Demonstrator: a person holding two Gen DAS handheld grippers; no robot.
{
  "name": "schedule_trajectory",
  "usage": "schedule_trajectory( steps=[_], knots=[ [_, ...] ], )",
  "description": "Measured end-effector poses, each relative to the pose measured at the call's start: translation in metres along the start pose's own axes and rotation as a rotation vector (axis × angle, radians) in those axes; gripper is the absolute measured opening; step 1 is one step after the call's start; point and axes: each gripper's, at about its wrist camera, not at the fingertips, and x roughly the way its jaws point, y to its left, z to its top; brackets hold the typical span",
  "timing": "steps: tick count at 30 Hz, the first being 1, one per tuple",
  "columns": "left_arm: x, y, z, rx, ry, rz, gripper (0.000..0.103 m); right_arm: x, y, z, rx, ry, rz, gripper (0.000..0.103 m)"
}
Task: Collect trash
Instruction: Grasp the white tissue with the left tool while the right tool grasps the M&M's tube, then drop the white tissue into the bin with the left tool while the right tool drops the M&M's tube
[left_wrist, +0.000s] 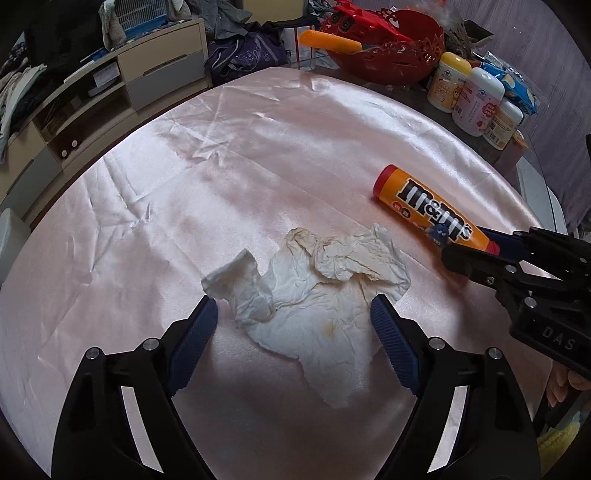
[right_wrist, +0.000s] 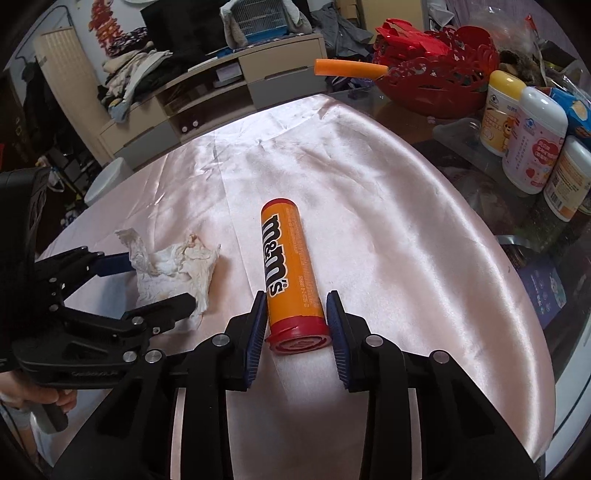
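Nothing collected yet, I judge: my left claw (left_wrist: 293, 310) gapes around the tissue (left_wrist: 317, 280), my right claw (right_wrist: 297, 308) brackets the tube (right_wrist: 291, 269), ungripped.

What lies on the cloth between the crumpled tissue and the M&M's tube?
Nothing: in the right wrist view only bare pink cloth separates the tissue from the M&M's tube.

The tissue (left_wrist: 314, 291) lies on the tablecloth (left_wrist: 258, 155), left of the tube (left_wrist: 432, 208). Behind them stand the bowl (left_wrist: 391, 55) and bottles (left_wrist: 476, 99).
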Motion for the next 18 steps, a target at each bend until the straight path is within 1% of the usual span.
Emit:
schedule_trajectory(
  steps=[4,6,7,8,9,10,11,13,15,18],
  knots=[
    [0.004,-0.011,0.009,-0.005,-0.013,-0.037,0.08,-0.017,-0.008,-0.01,0.027,-0.014,-0.01,0.033],
    [0.006,-0.02,0.013,0.017,-0.027,-0.036,0.078,-0.027,-0.014,-0.015,0.034,-0.022,-0.03,0.033],
    [0.006,-0.024,0.013,0.036,-0.041,-0.022,0.066,-0.031,-0.016,-0.017,0.035,-0.024,-0.042,0.033],
    [0.006,-0.028,0.014,0.052,-0.052,-0.015,0.052,-0.037,-0.019,-0.02,0.036,-0.025,-0.052,0.033],
    [0.004,-0.031,0.014,0.054,-0.058,-0.026,0.044,-0.041,-0.021,-0.023,0.038,-0.025,-0.058,0.033],
    [0.003,-0.033,0.013,0.052,-0.056,-0.035,0.028,-0.045,-0.023,-0.026,0.04,-0.024,-0.063,0.033],
    [0.002,-0.034,0.013,0.05,-0.049,-0.047,0.017,-0.049,-0.025,-0.029,0.043,-0.021,-0.065,0.033],
    [-0.001,-0.036,0.008,0.045,-0.034,-0.079,0.007,-0.055,-0.026,-0.034,0.05,-0.013,-0.059,0.033],
    [-0.007,-0.036,-0.001,0.046,-0.023,-0.097,0.006,-0.062,-0.025,-0.039,0.057,-0.015,-0.047,0.033],
    [-0.018,-0.042,-0.021,0.058,-0.006,-0.098,0.006,-0.075,-0.019,-0.048,0.066,-0.022,-0.035,0.033]
  ],
)
